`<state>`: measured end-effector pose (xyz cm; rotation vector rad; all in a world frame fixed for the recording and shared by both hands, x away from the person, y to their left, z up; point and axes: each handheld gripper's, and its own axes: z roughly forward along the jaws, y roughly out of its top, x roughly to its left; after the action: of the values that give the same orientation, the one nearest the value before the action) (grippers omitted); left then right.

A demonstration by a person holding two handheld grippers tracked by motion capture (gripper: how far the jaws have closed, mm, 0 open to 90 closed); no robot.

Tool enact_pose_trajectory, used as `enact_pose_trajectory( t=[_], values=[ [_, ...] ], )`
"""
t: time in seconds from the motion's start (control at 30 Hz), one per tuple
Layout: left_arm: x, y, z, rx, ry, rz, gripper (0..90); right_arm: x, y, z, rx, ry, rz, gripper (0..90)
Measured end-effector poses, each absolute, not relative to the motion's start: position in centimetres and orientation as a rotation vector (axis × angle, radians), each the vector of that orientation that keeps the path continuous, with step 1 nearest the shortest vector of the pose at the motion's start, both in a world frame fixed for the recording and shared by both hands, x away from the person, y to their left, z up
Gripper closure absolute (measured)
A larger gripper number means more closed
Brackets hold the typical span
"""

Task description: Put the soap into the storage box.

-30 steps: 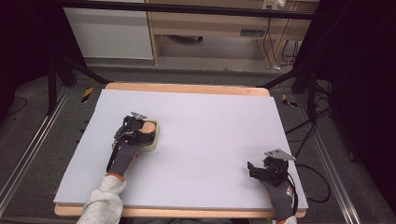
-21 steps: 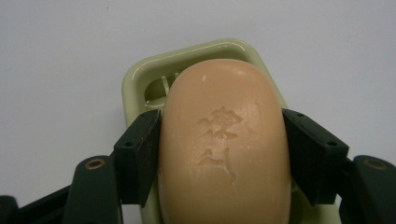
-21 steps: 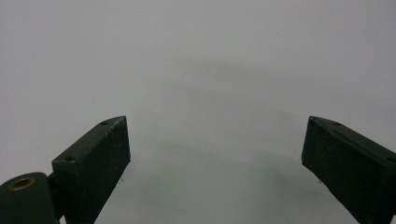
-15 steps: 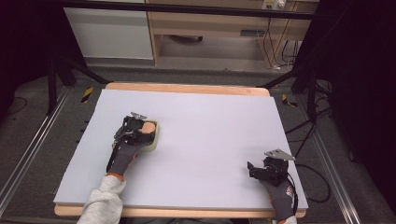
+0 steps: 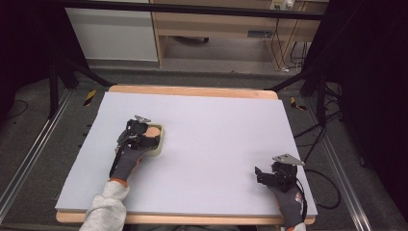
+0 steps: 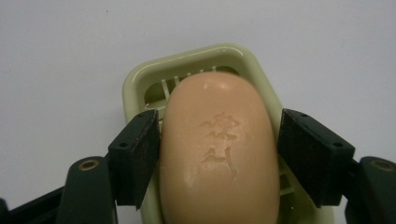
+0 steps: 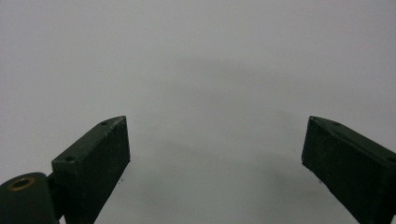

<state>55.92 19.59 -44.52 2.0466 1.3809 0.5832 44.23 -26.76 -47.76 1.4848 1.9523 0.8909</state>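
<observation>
**Colours on the table**

The oval peach-orange soap bar has a faint embossed mark pressed into its top. Under it, the pale yellow-green plastic soap dish shows cream ribs. Beside the soap, the left gripper has black jaws. The table is pale lavender-grey with a light wood edge.

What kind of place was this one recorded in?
Probably a lab or workshop set up for recording, not a home: a table under a plain grey sheet, dark stands and cables around it, and a bare desk behind. A soap in its dish is the prop.
</observation>
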Motion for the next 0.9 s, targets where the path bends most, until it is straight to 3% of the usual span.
enact_pose_trajectory(
  t=[0.9],
  values=[
    [51.4, 19.8, -41.7, 2.004, 1.210, 0.618, 30.6, 44.0, -27.0, -47.6, 1.489, 1.935, 0.889, 7.6]
  ],
)
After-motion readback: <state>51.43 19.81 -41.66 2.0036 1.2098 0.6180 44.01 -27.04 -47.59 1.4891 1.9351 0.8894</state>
